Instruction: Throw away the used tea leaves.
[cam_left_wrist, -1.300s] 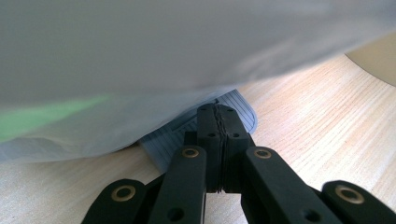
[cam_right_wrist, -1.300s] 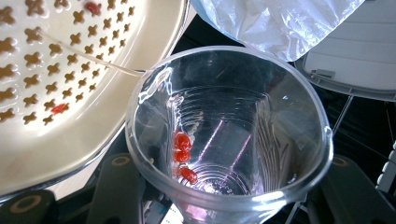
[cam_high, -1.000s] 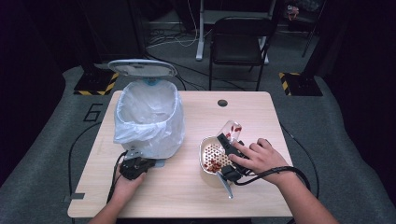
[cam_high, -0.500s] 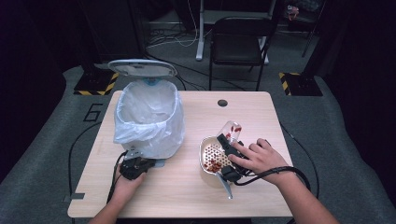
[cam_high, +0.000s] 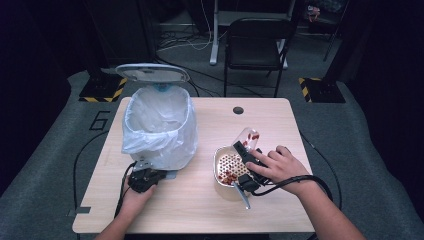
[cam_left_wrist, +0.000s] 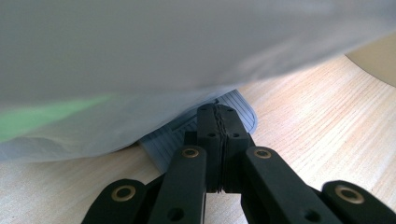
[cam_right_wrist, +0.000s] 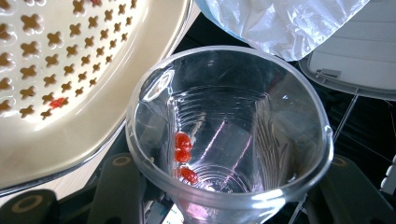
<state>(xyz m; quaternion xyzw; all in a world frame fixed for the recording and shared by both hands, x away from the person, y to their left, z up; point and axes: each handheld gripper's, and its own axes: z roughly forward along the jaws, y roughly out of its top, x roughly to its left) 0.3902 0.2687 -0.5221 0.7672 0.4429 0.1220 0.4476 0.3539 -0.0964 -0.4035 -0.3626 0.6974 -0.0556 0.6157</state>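
Observation:
A pedal bin (cam_high: 159, 131) lined with a white plastic bag stands at the table's left, its lid (cam_high: 152, 73) raised. My left gripper (cam_high: 145, 178) (cam_left_wrist: 218, 112) is shut with nothing between its jaws, and its tips rest on the bin's grey ribbed pedal (cam_left_wrist: 243, 109). My right gripper (cam_high: 247, 165) (cam_right_wrist: 229, 196) is shut on a clear plastic cup (cam_high: 248, 137) (cam_right_wrist: 229, 135), which is tipped over a cream perforated strainer (cam_high: 227, 167) (cam_right_wrist: 60, 70). A few red pieces (cam_right_wrist: 183, 149) cling inside the cup. More red pieces lie in the strainer.
The strainer's handle (cam_high: 242, 196) points toward the table's near edge. A round cable hole (cam_high: 238, 110) sits at the table's far side. A black chair (cam_high: 255, 45) stands behind the table. Cables trail from both grippers off the near edge.

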